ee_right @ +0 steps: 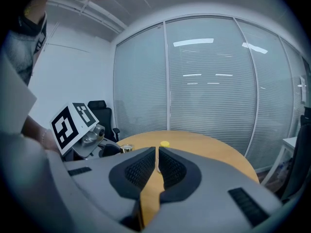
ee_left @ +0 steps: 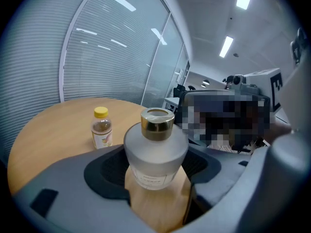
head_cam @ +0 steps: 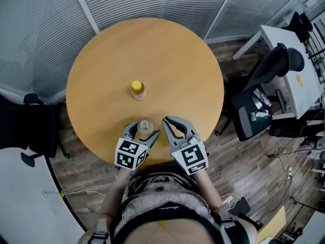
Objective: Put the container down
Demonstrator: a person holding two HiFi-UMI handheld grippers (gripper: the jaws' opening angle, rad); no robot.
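Observation:
A frosted glass container [head_cam: 145, 125] with a gold neck stands between the jaws of my left gripper [head_cam: 144, 131], close to the near edge of the round wooden table [head_cam: 172, 55]. In the left gripper view the container [ee_left: 155, 154] fills the gap, with the dark pads [ee_left: 104, 174] pressed on both sides; whether its base touches the table I cannot tell. My right gripper [head_cam: 166, 122] is just to its right, jaws shut and empty, and its own view shows the pads [ee_right: 141, 171] meeting. The container's gold neck [ee_right: 127, 148] peeks out left of them.
A small bottle with a yellow cap [head_cam: 137, 90] stands near the table's middle, and shows as the yellow-capped bottle [ee_left: 101, 127] beyond the container. A black office chair [head_cam: 264, 85] and a white desk [head_cam: 289, 60] are on the right, another chair [head_cam: 35, 126] on the left.

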